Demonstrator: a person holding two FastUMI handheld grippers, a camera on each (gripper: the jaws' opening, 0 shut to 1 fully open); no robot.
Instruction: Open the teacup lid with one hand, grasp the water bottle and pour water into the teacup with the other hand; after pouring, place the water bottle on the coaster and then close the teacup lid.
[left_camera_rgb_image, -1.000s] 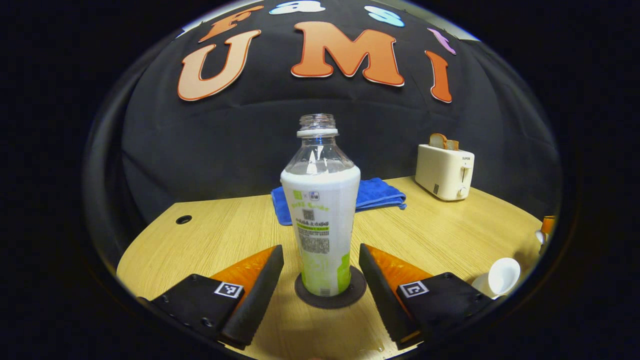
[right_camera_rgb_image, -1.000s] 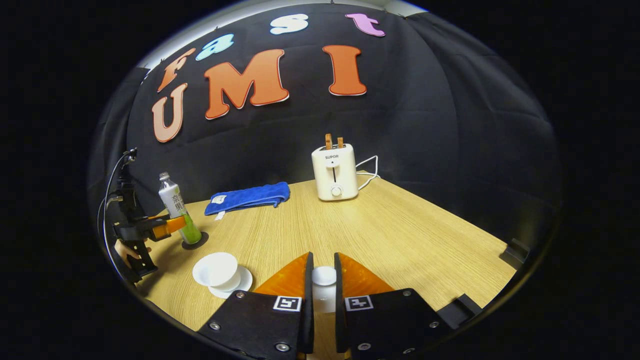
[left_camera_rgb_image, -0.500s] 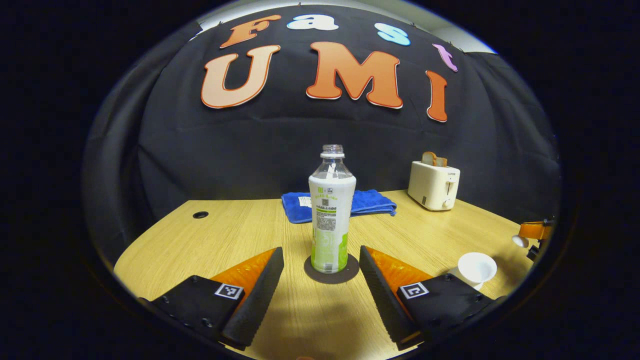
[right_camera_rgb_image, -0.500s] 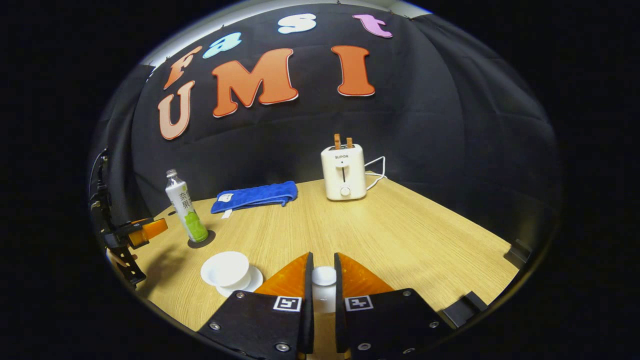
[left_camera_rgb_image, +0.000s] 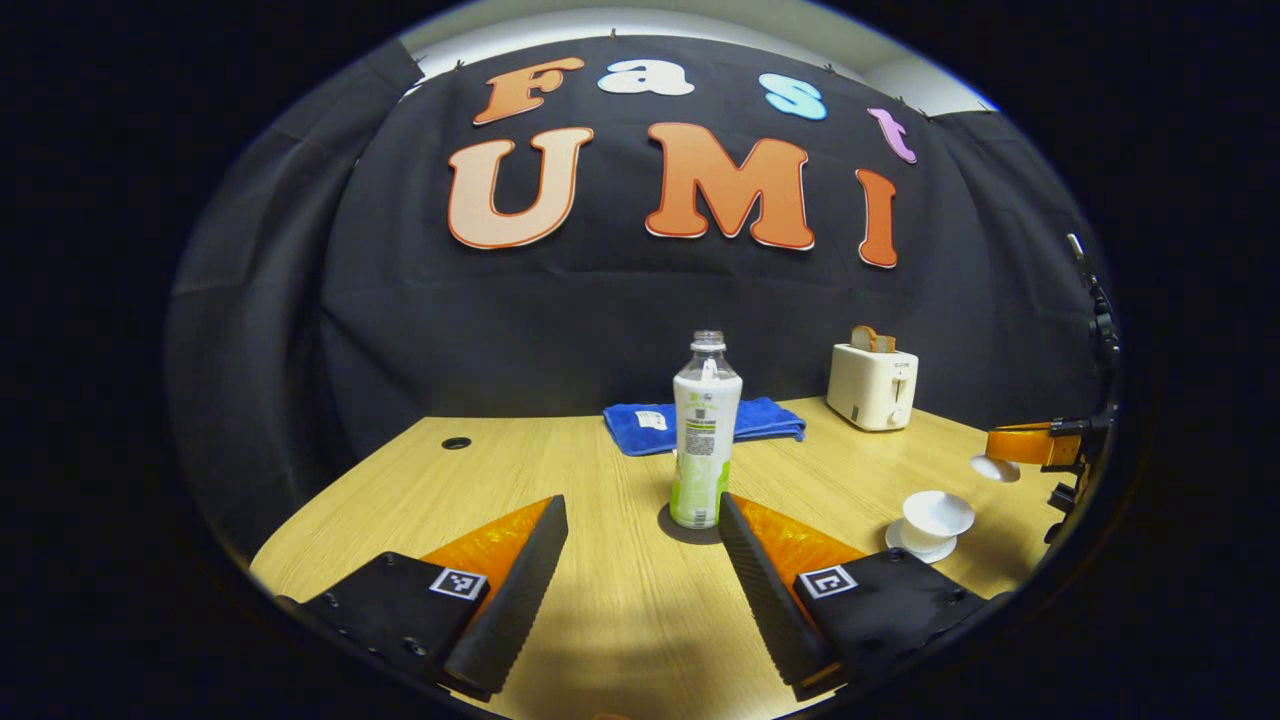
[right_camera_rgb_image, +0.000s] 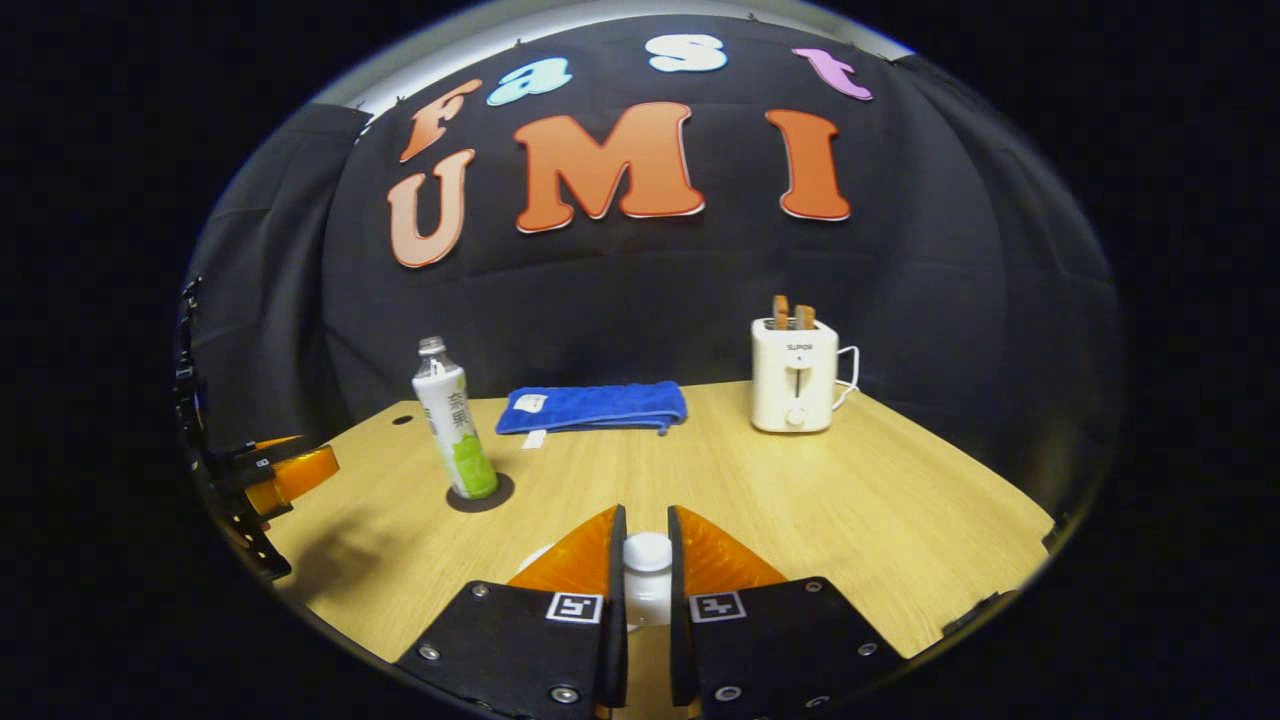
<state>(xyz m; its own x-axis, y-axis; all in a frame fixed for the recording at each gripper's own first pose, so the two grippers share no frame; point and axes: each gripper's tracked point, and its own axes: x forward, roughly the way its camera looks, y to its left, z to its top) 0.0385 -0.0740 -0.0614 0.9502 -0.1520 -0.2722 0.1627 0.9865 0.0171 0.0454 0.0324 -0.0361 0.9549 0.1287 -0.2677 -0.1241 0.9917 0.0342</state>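
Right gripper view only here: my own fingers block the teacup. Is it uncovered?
Observer: Yes. In the left gripper view the teacup stands open on its saucer.
Operator: Where's the lid relative to it?
Observer: The right gripper holds it above the cup and off to one side, not over the opening.
Operator: Left gripper state?
Observer: The left gripper is open with nothing between its fingers; the water bottle stands beyond them on the coaster.
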